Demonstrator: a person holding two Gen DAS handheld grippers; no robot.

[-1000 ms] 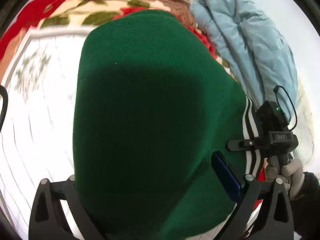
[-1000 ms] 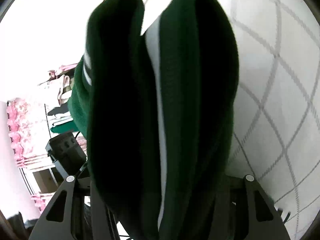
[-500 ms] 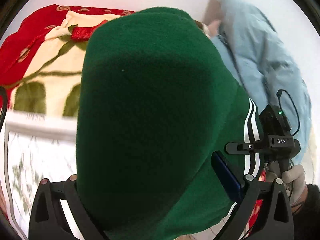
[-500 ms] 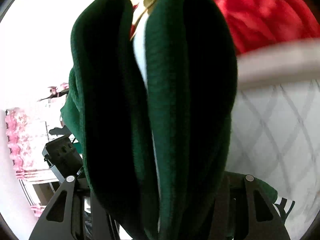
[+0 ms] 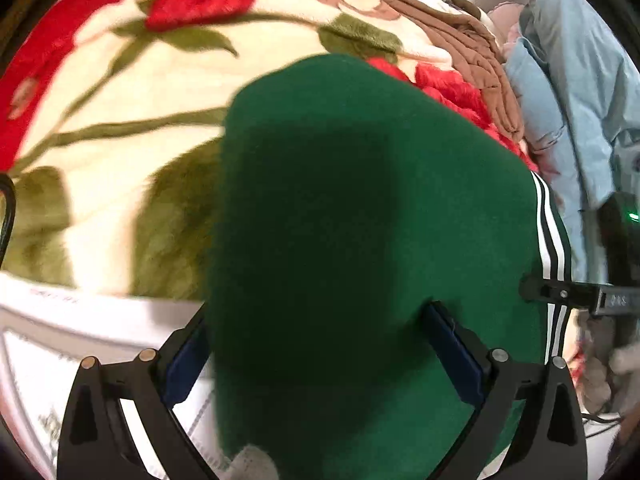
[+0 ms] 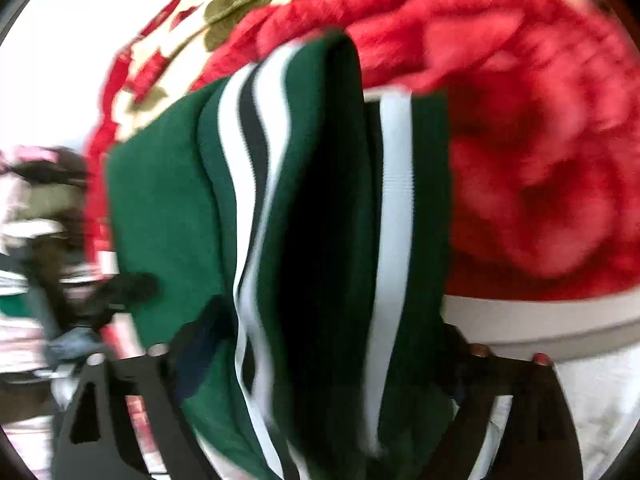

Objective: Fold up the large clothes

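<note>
The left gripper [image 5: 316, 344] has its fingers [image 5: 454, 354] clamped on the green garment [image 5: 360, 220], bunched above a floral blanket [image 5: 120, 120]. The right gripper's [image 6: 316, 364] fingers pinch its striped folds near the red blanket [image 6: 540, 160].

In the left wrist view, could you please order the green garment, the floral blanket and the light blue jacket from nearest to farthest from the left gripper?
1. Green garment: held between the fingers of the left gripper.
2. Floral blanket: behind the garment, upper left.
3. Light blue jacket: far upper right, at the blanket's edge.
</note>
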